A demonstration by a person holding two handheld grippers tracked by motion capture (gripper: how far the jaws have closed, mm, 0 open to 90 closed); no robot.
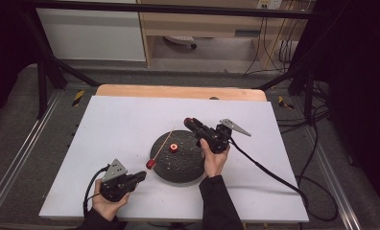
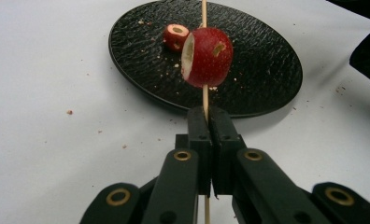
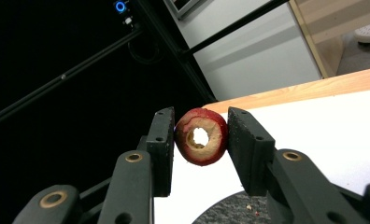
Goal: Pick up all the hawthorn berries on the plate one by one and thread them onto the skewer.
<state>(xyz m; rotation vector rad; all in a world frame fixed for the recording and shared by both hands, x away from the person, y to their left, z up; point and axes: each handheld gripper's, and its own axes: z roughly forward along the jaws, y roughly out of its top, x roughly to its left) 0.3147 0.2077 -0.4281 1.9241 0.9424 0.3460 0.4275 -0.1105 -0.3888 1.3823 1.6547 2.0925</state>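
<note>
Three red cored fruit pieces are in play. The left tool (image 2: 210, 122) is clamped on a single wooden skewer (image 2: 204, 93) carrying one piece (image 2: 207, 56), held just off the one black plate (image 1: 178, 158). A second piece (image 1: 173, 148) lies on the plate. The right tool (image 3: 201, 140) grips the third piece (image 3: 202, 136) above the white counter (image 1: 121, 124).
</note>
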